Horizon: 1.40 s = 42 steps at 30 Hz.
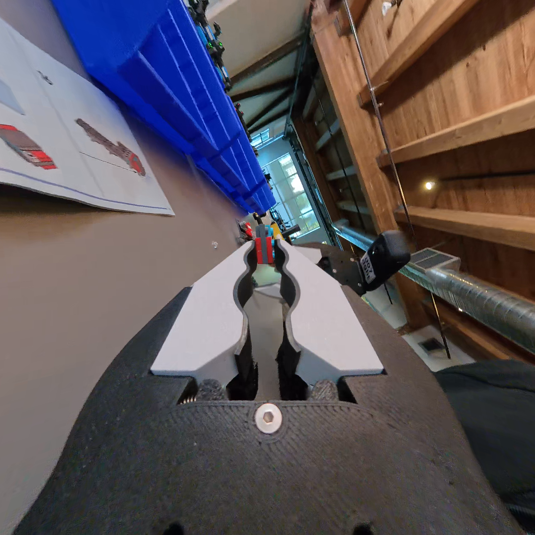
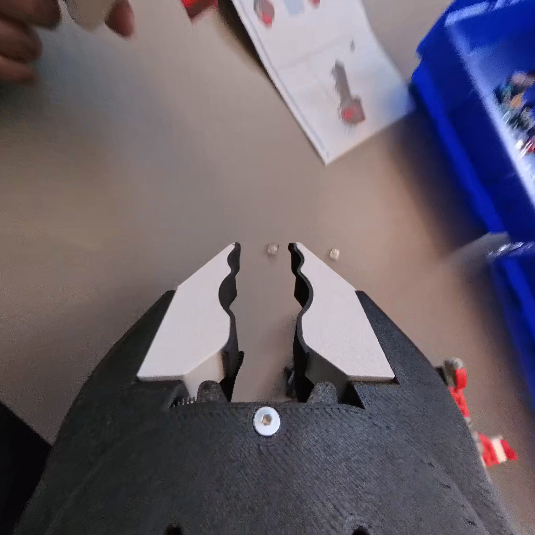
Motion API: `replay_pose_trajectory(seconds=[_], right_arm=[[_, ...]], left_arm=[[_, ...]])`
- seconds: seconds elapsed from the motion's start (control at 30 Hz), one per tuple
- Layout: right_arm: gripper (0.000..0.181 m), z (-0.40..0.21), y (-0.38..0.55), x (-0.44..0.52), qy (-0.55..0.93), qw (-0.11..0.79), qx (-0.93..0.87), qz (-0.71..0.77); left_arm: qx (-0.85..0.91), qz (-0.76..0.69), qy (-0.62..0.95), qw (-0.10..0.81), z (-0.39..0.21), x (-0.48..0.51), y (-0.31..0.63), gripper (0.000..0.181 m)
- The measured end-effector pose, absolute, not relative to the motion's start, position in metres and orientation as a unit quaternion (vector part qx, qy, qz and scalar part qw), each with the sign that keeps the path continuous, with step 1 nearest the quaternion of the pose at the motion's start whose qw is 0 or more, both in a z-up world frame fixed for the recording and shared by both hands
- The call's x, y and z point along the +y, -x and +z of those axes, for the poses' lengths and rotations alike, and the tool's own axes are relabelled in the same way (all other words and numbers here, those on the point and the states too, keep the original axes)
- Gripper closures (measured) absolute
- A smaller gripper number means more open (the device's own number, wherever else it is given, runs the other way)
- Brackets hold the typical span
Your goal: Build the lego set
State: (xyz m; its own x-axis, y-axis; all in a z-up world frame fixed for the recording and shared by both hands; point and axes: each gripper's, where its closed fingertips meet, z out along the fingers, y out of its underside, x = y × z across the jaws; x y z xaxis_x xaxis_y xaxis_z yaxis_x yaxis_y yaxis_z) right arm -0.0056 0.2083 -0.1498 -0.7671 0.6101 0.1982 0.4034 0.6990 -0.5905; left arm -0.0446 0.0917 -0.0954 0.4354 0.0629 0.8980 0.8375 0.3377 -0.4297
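Observation:
My left gripper (image 1: 264, 251) is shut on a small red and grey lego assembly (image 1: 264, 252), held at its fingertips above the tan table (image 1: 86, 289). My right gripper (image 2: 264, 248) is open and empty, pointing down at the table (image 2: 144, 188). A tiny pale lego piece (image 2: 273, 249) lies on the table just beyond the gap between its tips. A second tiny pale piece (image 2: 334, 252) lies to the right of the right finger. The right gripper's black body (image 1: 376, 266) also shows in the left wrist view.
An open instruction booklet (image 2: 318, 72) lies on the table, also in the left wrist view (image 1: 72, 139). Blue bins (image 2: 477, 144) with parts line the table edge (image 1: 173, 86). Red lego pieces (image 2: 459, 385) lie at lower right. A hand (image 2: 17, 37) is at top left. One gripper's finger ends stand about 15 cm off the other's.

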Motion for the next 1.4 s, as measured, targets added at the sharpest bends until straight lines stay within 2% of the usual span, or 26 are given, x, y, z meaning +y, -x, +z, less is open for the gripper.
replay_pose_trajectory(seconds=[0.67, 0.87, 1.03, 1.13, 1.4], right_arm=[[0.155, -0.185, 0.019, 0.217, 0.328, 0.164, -0.904, 0.221], [0.171, -0.186, 0.020, 0.214, 0.322, 0.149, -0.908, 0.221], [0.173, -0.184, 0.018, 0.213, 0.305, 0.154, -0.913, 0.221], [0.173, -0.164, 0.018, 0.205, 0.275, 0.163, -0.913, 0.252], [0.173, -0.059, 0.011, 0.153, 0.121, 0.179, -0.912, 0.348]], left_arm=[[-0.464, -0.309, 0.510, 0.656, -0.106, 0.111, 0.039, 0.169], [-0.452, -0.311, 0.528, 0.648, -0.107, 0.119, 0.033, 0.169], [-0.447, -0.315, 0.531, 0.647, -0.106, 0.121, 0.030, 0.169], [-0.444, -0.334, 0.521, 0.648, -0.103, 0.124, 0.027, 0.169], [-0.401, -0.420, 0.477, 0.660, -0.082, 0.138, 0.011, 0.169]])
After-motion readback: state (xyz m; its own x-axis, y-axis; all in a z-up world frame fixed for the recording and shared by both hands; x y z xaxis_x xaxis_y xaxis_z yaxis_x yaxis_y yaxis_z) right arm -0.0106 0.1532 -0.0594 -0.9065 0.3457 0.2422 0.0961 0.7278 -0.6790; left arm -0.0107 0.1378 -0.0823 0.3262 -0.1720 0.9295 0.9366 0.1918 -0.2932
